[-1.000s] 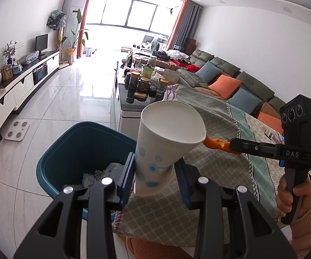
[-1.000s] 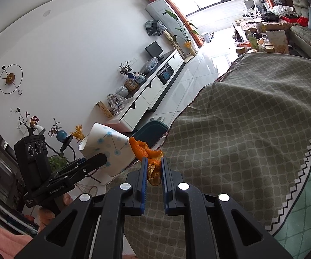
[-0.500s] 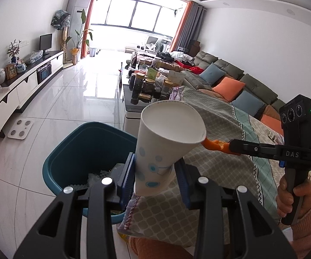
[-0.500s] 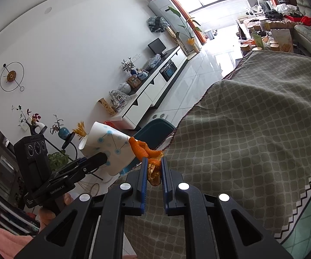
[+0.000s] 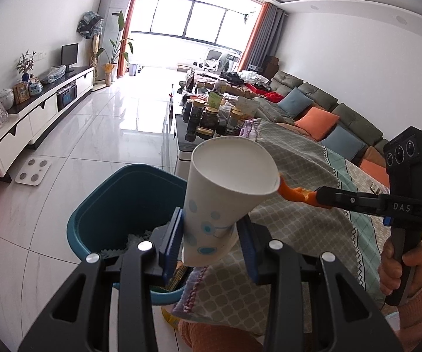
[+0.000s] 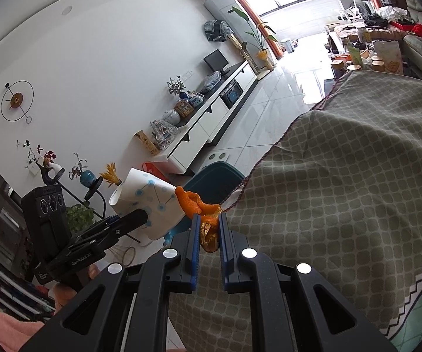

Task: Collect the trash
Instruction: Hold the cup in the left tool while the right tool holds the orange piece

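Observation:
My left gripper [image 5: 211, 228] is shut on a white paper cup [image 5: 222, 199] with blue dots, squeezed at its lower half and tilted, mouth up and to the right. My right gripper [image 6: 208, 228] is shut on a piece of orange peel [image 6: 202, 208]. The peel's tip touches the cup's rim [image 5: 282, 187]. In the right wrist view the cup [image 6: 146, 202] sits left of the peel. A teal trash bin [image 5: 123, 205] with white scraps inside stands on the floor below and left of the cup.
A table under a patterned cloth [image 5: 298, 223] lies to the right of the bin. Beyond it stands a low table crowded with jars [image 5: 208, 117], then a sofa [image 5: 328, 117]. A white TV cabinet [image 5: 35, 117] lines the left wall. A scale [image 5: 33, 171] lies on the tiled floor.

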`<state>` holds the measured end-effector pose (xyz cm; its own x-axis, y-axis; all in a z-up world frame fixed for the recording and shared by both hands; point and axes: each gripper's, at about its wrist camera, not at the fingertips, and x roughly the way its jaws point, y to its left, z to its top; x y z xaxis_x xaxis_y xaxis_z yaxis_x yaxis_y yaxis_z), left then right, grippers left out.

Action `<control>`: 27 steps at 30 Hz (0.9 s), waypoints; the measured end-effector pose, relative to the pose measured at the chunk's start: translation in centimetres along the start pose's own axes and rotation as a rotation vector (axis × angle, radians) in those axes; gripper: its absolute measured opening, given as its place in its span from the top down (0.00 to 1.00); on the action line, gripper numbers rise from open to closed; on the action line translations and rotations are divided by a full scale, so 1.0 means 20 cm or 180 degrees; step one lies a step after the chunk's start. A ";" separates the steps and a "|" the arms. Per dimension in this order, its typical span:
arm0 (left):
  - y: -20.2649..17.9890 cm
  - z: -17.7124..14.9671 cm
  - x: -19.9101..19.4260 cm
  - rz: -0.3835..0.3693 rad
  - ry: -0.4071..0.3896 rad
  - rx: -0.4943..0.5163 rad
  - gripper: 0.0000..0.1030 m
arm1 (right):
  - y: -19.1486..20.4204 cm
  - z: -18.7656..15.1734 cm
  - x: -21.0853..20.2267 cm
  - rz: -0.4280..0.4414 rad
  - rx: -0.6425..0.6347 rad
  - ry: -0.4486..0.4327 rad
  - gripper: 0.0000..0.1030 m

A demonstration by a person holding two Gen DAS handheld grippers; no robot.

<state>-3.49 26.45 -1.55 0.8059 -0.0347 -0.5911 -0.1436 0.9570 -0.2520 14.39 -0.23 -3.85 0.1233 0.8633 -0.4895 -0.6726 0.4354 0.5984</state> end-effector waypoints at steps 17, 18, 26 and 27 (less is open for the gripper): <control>0.05 -0.01 0.02 0.0085 0.0017 -0.0074 0.64 | 0.04 0.03 0.08 0.0038 -0.0027 0.0096 0.88; 0.05 -0.01 0.02 0.0088 0.0018 -0.0077 0.64 | 0.04 0.04 0.08 0.0038 -0.0028 0.0097 0.88; 0.08 -0.02 0.03 0.0108 0.0024 -0.0117 0.64 | 0.05 0.04 0.11 0.0045 -0.0047 0.0131 0.88; 0.09 -0.02 0.03 0.0111 0.0027 -0.0121 0.64 | 0.05 0.05 0.12 0.0047 -0.0050 0.0137 0.88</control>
<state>-3.55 27.95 -2.71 0.7951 -0.0042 -0.6064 -0.1932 0.9461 -0.2600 14.65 2.54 -3.83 0.0820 0.8576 -0.5078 -0.6855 0.4183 0.5959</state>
